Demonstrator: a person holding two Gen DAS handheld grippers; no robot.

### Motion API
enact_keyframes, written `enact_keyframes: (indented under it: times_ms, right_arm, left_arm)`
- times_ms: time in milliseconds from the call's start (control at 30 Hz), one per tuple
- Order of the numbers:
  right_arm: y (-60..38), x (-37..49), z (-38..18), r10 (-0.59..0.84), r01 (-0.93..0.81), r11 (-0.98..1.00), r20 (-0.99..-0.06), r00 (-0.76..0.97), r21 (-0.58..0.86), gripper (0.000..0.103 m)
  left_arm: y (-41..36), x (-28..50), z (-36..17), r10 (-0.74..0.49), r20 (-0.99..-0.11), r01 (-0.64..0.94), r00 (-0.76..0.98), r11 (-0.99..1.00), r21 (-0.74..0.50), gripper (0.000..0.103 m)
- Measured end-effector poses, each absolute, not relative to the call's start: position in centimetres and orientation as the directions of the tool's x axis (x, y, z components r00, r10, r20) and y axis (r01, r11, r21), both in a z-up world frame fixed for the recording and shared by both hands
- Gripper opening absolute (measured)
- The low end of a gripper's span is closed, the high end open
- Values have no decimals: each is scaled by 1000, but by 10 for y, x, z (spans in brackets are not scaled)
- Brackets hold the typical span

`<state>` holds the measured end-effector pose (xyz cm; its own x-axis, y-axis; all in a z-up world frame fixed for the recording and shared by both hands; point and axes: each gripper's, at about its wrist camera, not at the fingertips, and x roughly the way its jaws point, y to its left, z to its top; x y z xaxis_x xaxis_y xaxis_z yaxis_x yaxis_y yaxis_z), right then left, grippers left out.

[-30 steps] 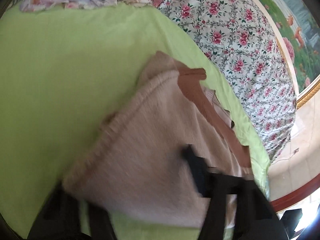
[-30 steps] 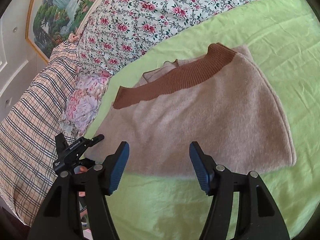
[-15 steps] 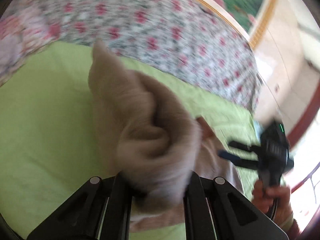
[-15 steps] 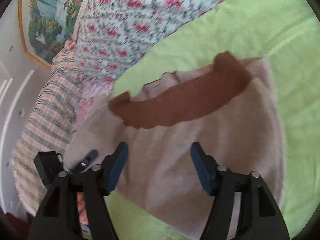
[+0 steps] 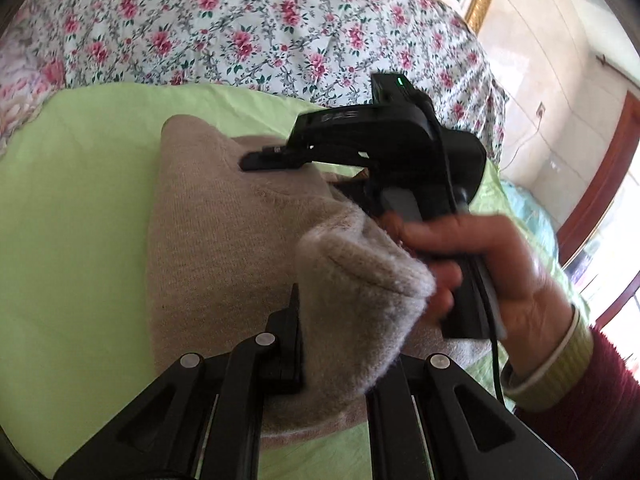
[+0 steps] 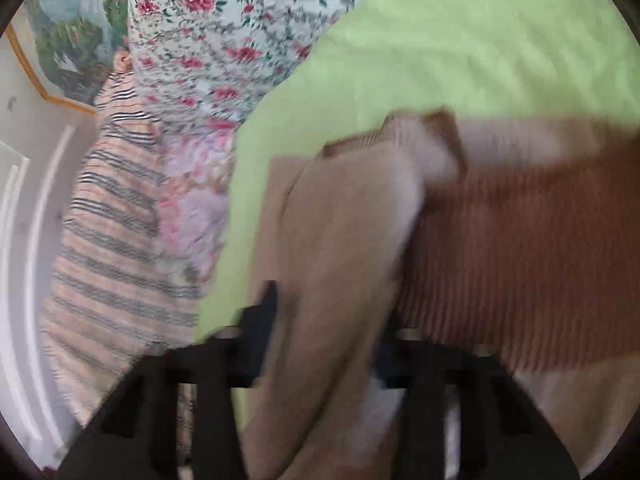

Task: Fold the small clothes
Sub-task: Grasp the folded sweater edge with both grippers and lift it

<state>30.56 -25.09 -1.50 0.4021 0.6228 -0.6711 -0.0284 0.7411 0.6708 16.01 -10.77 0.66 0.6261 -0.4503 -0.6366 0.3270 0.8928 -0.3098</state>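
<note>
A beige knit sweater (image 5: 224, 240) with a brown ribbed band (image 6: 520, 260) lies on the lime-green sheet (image 5: 72, 220). My left gripper (image 5: 344, 340) is shut on a bunched fold of the sweater, lifted off the sheet; the cloth hides its right finger. A hand (image 5: 492, 264) holds my right gripper (image 5: 260, 160) above the sweater's far part. In the blurred right wrist view, the right gripper (image 6: 324, 320) has its jaws closing on a raised beige fold that fills the gap between them.
A floral quilt (image 5: 240, 32) borders the green sheet at the back. A striped plaid blanket (image 6: 112, 248) lies left of it. A framed painting (image 6: 68, 32) hangs on the wall, and a dark red sleeve (image 5: 580, 400) reaches in at the right.
The left gripper has closed on the sweater, lifted the fold and rolled. The right gripper swept in from the sweater's near edge to the brown band and narrowed its jaws around a beige fold.
</note>
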Motion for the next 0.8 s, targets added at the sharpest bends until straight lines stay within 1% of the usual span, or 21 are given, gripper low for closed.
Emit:
enact_keyframes:
  times_ms: [167,233,267,400,467,533,700,800]
  right_arm:
    - [-269,274,47,540,-156,824,-668,512,545,18]
    - [-282,263,57,498,-163,854,-686,531,493,18]
    - [-294,256,58,455,-156,881,-710,537,447,18]
    - [-338,241,33,380,-65,911,-770,512,407,18]
    - [-354,237,18,354,-26,918,-791,498,395,18]
    - [-367,231,12,339,-6,922,-797,500,388,18]
    - [-375,225,13,337,-22,924,-784,521,382,18]
    - [-371,227,9,291,-30,946,-807,515,322,18]
  left_arm:
    - [-130,149,23,-510,-603,407,613,859,-312,7]
    - [-152,149,25,-541,-603,443,587,838,-319,7]
    - [-168,150,22,-548,-611,460,572,830,-315,7]
    - [-210,158,1,-583,-637,490,505,801,-344,7]
    - [-226,161,-10,-601,-649,498,466,785,-369,7]
    - [-239,160,-17,-608,-656,514,447,775,-368,7]
    - [-249,159,-24,-595,-667,531,449,778,-337,7]
    - [-248,162,-29,-602,-672,526,432,773,-354,7]
